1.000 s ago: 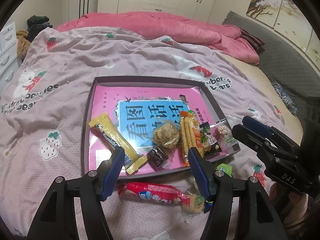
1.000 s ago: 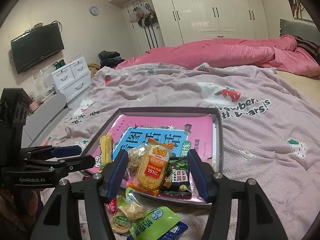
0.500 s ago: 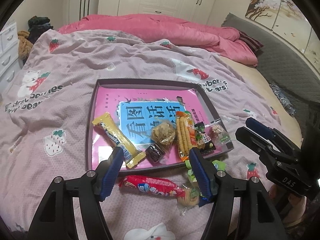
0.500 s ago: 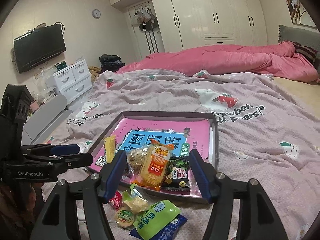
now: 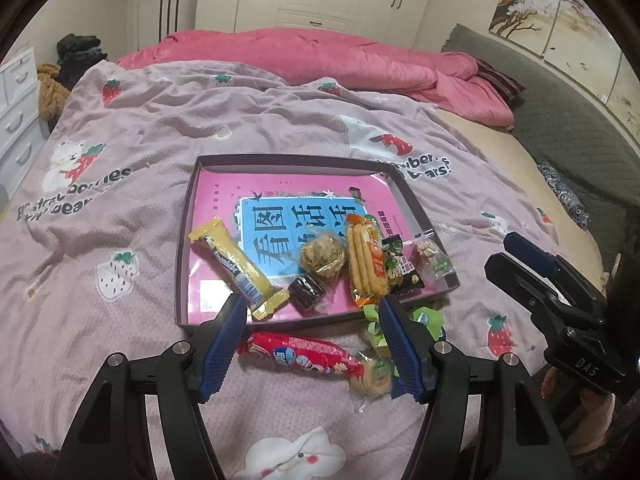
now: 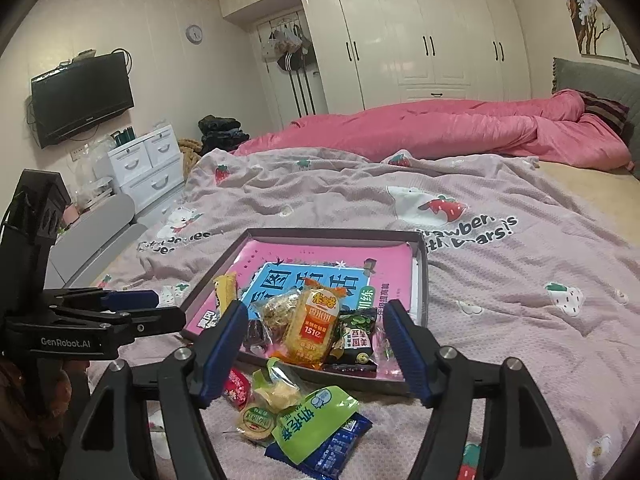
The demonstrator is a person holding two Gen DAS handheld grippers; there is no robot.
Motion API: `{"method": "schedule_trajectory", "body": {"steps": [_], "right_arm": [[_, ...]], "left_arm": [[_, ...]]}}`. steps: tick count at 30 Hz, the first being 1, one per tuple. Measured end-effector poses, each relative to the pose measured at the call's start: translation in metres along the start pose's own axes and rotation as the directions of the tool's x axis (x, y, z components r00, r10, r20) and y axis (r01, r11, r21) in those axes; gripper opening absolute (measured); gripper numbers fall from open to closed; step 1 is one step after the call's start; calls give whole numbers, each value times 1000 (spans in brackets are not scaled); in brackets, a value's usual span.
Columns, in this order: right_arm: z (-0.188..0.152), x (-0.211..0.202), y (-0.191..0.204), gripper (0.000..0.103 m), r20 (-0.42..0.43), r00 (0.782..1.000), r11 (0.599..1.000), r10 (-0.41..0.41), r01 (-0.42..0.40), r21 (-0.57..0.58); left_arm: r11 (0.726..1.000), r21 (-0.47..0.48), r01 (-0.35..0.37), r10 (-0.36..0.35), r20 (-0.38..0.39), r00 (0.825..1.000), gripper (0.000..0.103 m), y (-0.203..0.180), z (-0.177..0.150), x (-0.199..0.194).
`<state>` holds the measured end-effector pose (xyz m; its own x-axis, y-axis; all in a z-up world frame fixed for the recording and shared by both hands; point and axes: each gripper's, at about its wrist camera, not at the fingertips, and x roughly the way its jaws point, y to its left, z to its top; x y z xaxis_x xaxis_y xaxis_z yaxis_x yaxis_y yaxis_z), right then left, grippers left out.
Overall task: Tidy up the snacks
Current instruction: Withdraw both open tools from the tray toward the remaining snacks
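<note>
Compared with a second ago, I have pulled both tools back and a little up, so the tray (image 5: 182, 264) looks farther away. My left tool (image 5: 312, 340) is open and empty above the red packet (image 5: 300, 354). My right tool (image 6: 316, 344) is opening, nothing between its jaws. The snacks lie at the tray's near edge, and more lie on the bed in front of it.

"GenRobot.AI" on left tool (image 6: 160, 308), "DAS" on right tool (image 5: 516, 256), "151亿" on orange packet (image 6: 316, 326)
</note>
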<state>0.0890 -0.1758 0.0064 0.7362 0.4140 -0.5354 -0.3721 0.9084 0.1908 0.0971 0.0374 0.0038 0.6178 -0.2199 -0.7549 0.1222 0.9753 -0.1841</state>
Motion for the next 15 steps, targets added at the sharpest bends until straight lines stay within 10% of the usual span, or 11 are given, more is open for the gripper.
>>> {"method": "schedule_trajectory", "body": {"steps": [15], "right_arm": [[-7, -15, 11, 72, 0, 1000, 999, -2, 2, -40]], "left_arm": [[1000, 9, -5, 6, -47, 999, 70, -1, -20, -5]]}}
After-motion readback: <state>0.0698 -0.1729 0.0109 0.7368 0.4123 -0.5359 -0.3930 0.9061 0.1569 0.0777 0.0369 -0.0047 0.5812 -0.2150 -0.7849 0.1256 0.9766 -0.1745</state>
